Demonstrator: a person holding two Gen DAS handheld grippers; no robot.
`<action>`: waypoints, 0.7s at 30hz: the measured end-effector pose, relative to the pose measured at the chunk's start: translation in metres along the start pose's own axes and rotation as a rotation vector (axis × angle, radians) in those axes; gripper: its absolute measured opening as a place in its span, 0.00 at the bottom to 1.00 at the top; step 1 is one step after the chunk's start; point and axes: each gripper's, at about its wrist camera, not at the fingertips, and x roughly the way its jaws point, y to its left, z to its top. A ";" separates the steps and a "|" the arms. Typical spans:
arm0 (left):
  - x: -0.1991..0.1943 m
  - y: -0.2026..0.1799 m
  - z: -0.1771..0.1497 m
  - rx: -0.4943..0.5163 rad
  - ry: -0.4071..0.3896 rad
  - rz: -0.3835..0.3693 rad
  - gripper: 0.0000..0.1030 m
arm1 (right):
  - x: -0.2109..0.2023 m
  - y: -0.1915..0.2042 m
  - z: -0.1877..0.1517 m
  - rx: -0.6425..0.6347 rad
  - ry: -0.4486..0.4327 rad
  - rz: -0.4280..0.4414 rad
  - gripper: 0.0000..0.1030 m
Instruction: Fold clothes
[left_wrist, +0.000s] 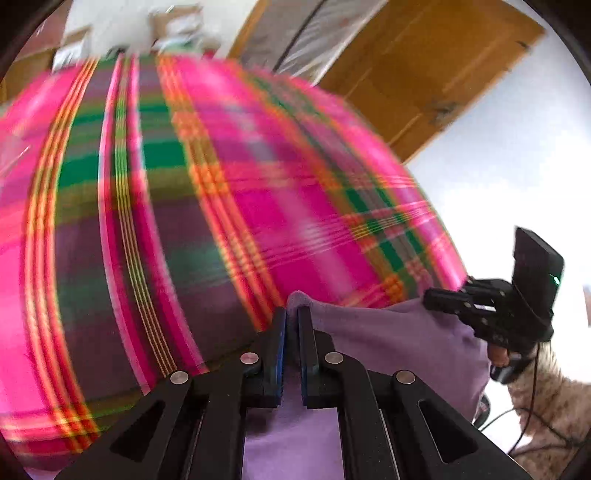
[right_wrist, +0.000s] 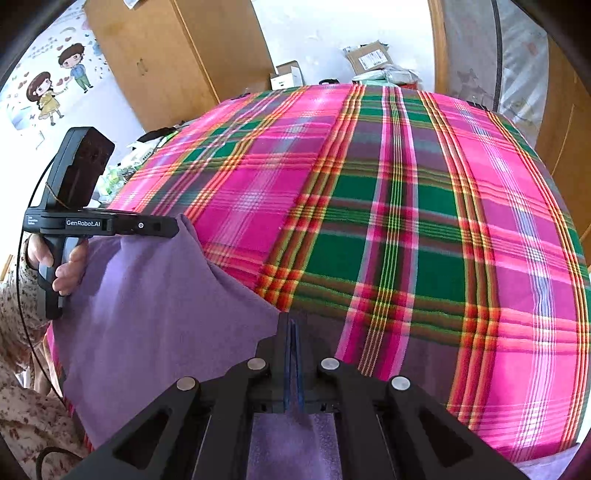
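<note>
Purple garment (right_wrist: 147, 302), pinched by both tools

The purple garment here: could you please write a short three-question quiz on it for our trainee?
1. True or false: both grippers pinch the purple garment.
2. What lies under it? A) bare wood B) plaid blanket C) white sheet
3. Fill in: seen from the right wrist, the left gripper grips the garment's ____ edge.

Key: 1 true: the right gripper is clamped on it too. 2 B. 3 top.
</note>
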 end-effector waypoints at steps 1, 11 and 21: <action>0.001 0.001 0.000 -0.003 0.000 -0.004 0.06 | 0.001 0.000 0.000 0.001 0.003 -0.002 0.02; 0.000 -0.007 -0.002 0.002 0.006 0.029 0.14 | -0.054 -0.043 -0.015 0.197 -0.141 -0.121 0.11; -0.035 0.004 -0.012 -0.066 -0.060 0.053 0.15 | -0.138 -0.122 -0.106 0.507 -0.213 -0.520 0.34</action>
